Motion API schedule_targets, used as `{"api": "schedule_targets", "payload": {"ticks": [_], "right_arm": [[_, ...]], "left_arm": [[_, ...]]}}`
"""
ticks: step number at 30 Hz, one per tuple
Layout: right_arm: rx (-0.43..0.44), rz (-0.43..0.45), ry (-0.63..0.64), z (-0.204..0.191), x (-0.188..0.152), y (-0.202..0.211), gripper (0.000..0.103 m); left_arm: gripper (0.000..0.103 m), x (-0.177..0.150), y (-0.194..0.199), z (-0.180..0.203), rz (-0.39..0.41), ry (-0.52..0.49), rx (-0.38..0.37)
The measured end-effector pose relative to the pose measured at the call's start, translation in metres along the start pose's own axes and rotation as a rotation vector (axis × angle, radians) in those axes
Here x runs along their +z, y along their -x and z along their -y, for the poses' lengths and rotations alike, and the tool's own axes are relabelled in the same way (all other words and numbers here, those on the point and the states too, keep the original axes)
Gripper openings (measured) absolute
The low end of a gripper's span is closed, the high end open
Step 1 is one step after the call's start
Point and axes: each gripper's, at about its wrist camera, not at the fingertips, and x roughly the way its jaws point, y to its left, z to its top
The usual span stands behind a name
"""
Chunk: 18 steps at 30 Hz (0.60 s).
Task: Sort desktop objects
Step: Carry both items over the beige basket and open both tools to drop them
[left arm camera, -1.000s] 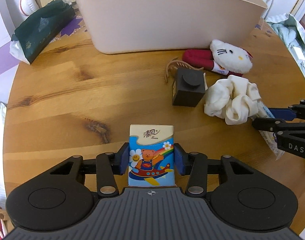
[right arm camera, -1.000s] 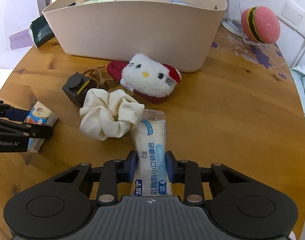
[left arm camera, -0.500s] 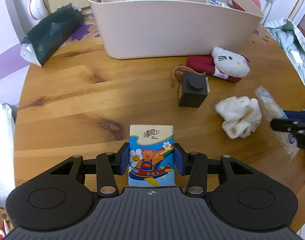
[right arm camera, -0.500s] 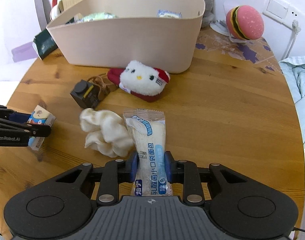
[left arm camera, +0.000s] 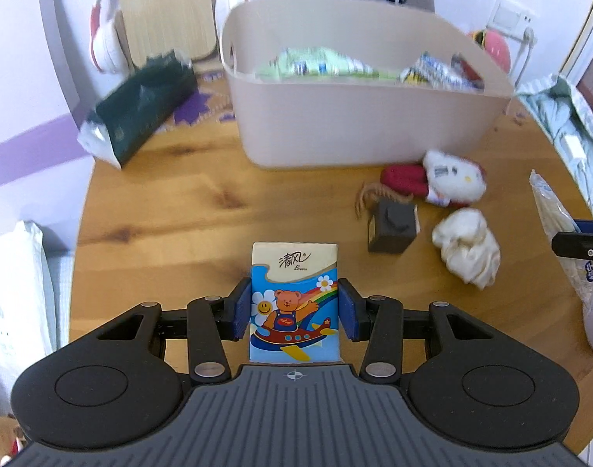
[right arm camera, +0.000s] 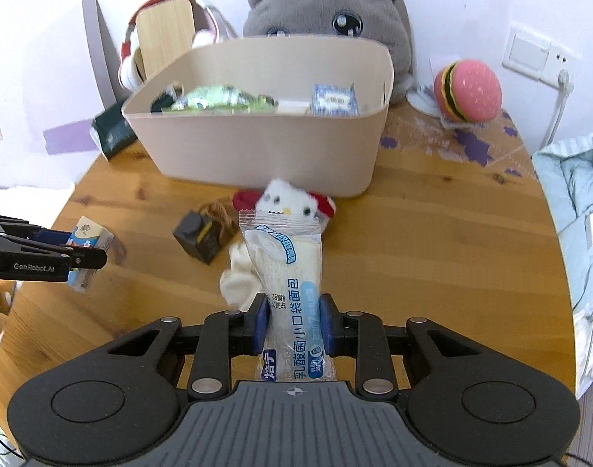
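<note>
Step in hand: carry phase; both held items are clear of the round wooden table [left arm camera: 172, 210] and not yet over the beige plastic bin [left arm camera: 358, 128].
Left gripper [left arm camera: 294, 308]: blue pads pinching the sides of a small tissue pack with a cartoon bear print [left arm camera: 294, 295]; pack upright between the jaws, above the table's near edge.
Right gripper [right arm camera: 292, 323]: pinching the lower part of a clear-wrapped white bread roll packet [right arm camera: 286, 272]; the packet's free top end stands up towards the bin.
Bin: at the table's far edge, already holding several packets.
Left on table: white-and-red plush cat toy [right arm camera: 286, 204], dark cube with a round knob [right arm camera: 198, 236], cream fabric scrunchie [left arm camera: 467, 249], all near the bin's front wall.
Next move (judgement): bring each item over the near rim, then spread the jaws. The floppy packet must clear the rim.
</note>
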Motion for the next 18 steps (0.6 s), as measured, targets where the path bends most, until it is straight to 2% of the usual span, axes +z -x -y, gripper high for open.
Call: {"api": "schedule_targets", "payload": {"ticks": [18], "right_arm": [[0.005,0.18,0.034,0.008,0.066,0.047,0.026]], "left_arm": [[0.046,0.073,0.034,-0.001,0.179,0.019,0.016]]}}
